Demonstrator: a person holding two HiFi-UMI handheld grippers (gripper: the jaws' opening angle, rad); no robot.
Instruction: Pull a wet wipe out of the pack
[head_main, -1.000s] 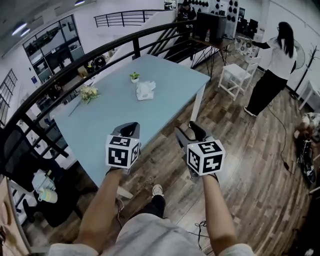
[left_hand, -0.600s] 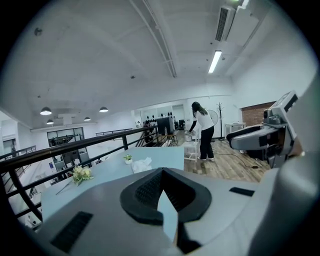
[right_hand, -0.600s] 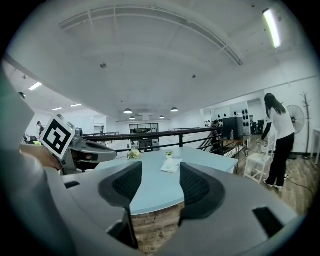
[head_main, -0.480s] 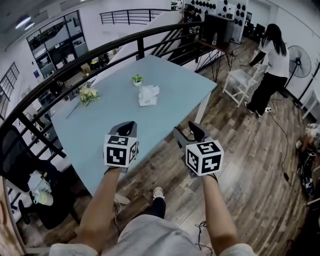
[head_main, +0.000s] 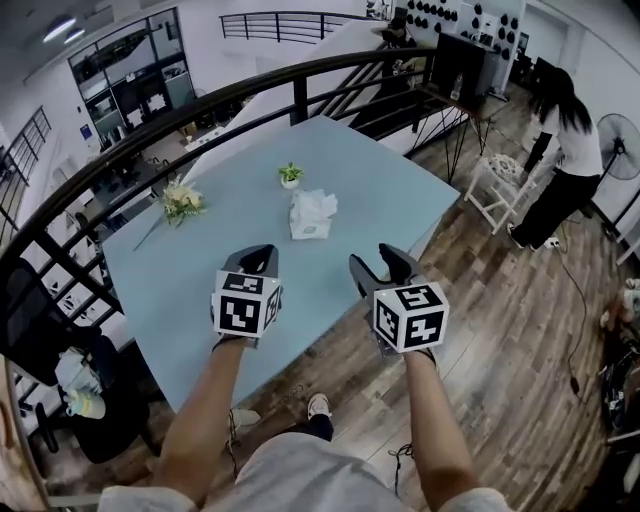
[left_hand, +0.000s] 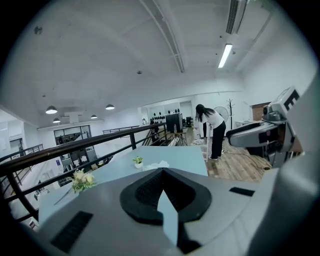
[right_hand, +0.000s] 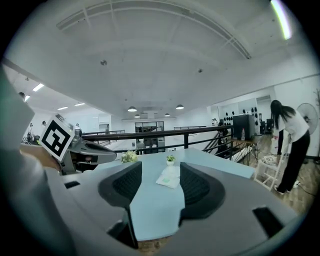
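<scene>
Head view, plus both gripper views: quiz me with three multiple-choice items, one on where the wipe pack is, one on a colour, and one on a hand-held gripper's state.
1. Where is the wet wipe pack?
A on the floor
B on the table, beside the potted plant
C on the railing

2. What colour is the table top?
A red
B black
C light blue

3. The right hand-held gripper is:
A open, empty
B shut on the pack
C shut, empty

Answers:
1 B: the pack lies on the table just nearer than the plant.
2 C: the head view shows it pale blue.
3 A: its own view shows the jaws apart with only table top between them.
</scene>
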